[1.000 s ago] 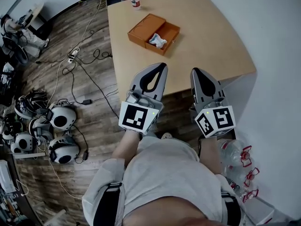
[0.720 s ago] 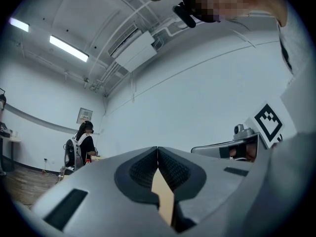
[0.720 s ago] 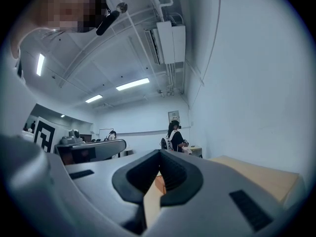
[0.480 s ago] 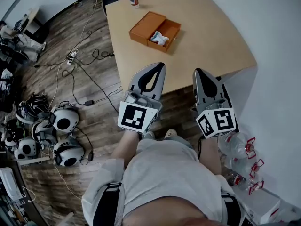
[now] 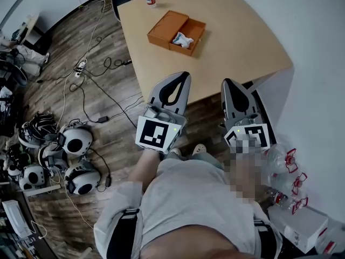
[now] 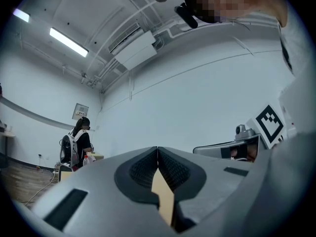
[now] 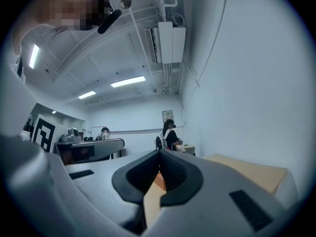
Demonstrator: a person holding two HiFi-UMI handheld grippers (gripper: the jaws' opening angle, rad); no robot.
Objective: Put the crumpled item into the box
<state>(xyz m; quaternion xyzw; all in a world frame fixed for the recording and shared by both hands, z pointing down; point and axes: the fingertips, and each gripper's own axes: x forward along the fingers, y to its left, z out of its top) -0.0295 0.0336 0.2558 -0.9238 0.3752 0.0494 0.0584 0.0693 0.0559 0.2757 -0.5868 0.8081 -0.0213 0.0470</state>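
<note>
I'm holding left gripper (image 5: 181,80) and right gripper (image 5: 227,85) clenched, empty, well back | why: crumpled item (image 5: 182,39) is lying in box (image 5: 161,28), job looks done

Crumpled item (image 5: 182,39) inside orange box (image 5: 166,26) on table (image 5: 242,50)

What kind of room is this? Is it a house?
Probably a lab or workroom, not a home: white helmet-like devices and loose cables lie on the floor beside a plain table.
</note>
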